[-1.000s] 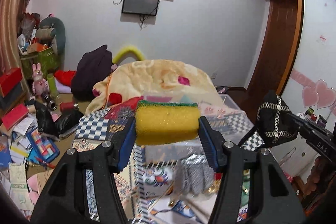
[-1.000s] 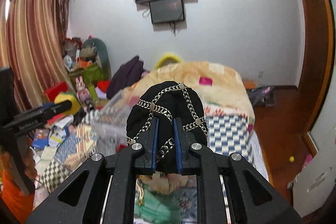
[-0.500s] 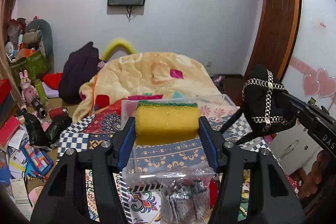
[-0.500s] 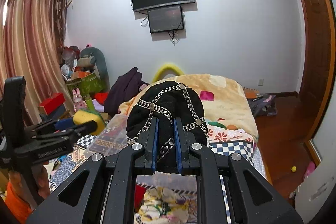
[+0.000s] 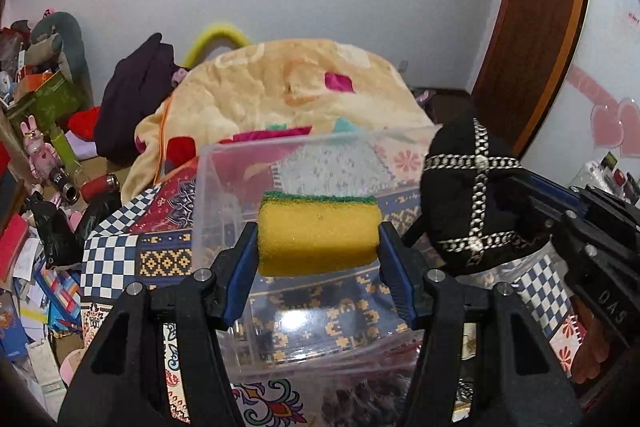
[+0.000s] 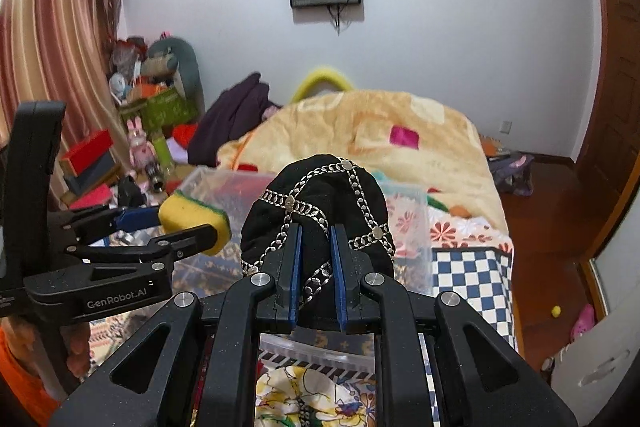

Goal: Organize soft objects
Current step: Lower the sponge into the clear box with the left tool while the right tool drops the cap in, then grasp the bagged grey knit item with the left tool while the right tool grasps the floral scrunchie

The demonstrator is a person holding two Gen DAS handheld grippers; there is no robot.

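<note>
Over the last second both hands have carried their loads forward and down, so the clear plastic bin (image 5: 320, 163), which sat low and half hidden a moment ago, now fills the middle of the left wrist view just beyond the jaws. On the left, the left gripper (image 5: 318, 247) stands about half open but clamped on the ends of the yellow sponge (image 5: 318, 241), green scrub side up, held above the bin's near part. To the right, the right gripper (image 6: 314, 259) is nearly closed, pinching a fold of the black chain-trimmed hat (image 6: 320, 211), which hangs over the bin's right edge. Both soft things look ready to be dropped in. The left view shows the bin's bare floor; the right view hides that behind the hat but shows the sponge (image 6: 194, 217) from the side and the bin (image 6: 224, 183) beneath it
</note>
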